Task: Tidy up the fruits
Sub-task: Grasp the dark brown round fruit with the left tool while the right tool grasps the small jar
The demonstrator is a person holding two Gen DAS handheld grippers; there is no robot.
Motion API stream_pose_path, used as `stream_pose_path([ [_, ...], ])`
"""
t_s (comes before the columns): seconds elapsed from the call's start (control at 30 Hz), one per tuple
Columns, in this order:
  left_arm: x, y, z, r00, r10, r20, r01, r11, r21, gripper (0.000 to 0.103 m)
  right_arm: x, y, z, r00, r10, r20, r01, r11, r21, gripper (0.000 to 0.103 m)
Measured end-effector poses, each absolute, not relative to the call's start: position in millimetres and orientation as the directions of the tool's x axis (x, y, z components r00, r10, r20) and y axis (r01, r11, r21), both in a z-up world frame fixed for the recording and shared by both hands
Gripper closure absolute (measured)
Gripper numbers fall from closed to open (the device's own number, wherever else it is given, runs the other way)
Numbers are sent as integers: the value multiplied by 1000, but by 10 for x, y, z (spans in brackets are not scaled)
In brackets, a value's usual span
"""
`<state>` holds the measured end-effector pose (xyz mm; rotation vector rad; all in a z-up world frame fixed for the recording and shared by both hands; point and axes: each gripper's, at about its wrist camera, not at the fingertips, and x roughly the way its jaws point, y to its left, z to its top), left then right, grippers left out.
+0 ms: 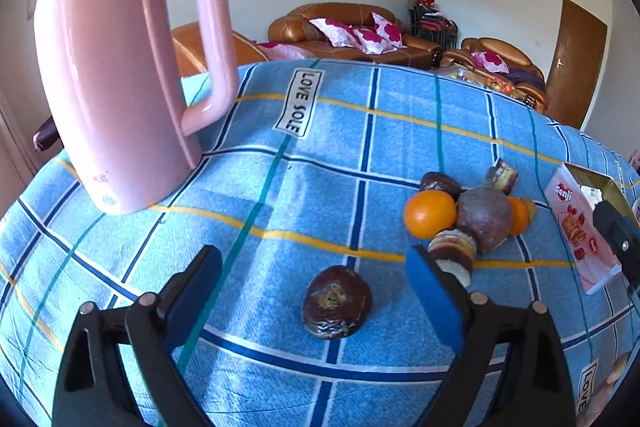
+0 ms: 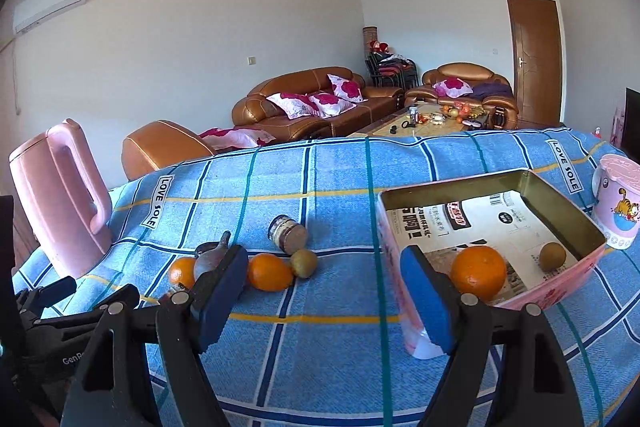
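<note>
Both pairs of jaws stand apart and empty. Between the left gripper (image 1: 314, 269) jaws, just ahead, lies a dark wrinkled fruit (image 1: 337, 303), likely the next pick: lower and close. Beyond its right jaw cluster oranges (image 1: 430, 214) and a jar (image 1: 454, 253). An orange (image 2: 478, 273) already sits in the pink tin (image 2: 568, 205) past the right gripper (image 2: 324, 293).

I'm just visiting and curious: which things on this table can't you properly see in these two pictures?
- Pink tin, left view: its inside, cut off at the right edge behind the other tool.
- Purple fruit, right view: mostly behind a tool finger.
- Kettle, left view: blurred, its small print unreadable.
- Paper in the tin, right view: print too small.
</note>
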<state>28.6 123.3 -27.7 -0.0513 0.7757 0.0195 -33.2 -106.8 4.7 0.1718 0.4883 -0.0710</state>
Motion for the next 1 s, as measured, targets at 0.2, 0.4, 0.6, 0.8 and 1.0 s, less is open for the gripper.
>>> stream_pose_path([
  [0.2,387,1228,-480,618,-47,-785,-24,997,-78,28,-369,-1072,41,889,19,-458,76,979,187,23],
  [0.4,354,1188,-454,627,-93,-774,23,995,-101,60,-333,-1136,-16,871,64,-487,67,967,247,23],
  [0.6,329,1200,-409,651,-128,-748,32,989,-141,66,-308,-1144,-61,854,90,-512,62,960,272,23],
  [0.8,175,1359,-123,795,3,-607,-90,989,-113,66,-303,-1020,-69,839,138,-527,5,966,260,23],
  [1.0,237,1515,-116,804,61,-591,-173,976,-134,66,-103,-640,-217,735,238,-634,-94,963,253,23],
])
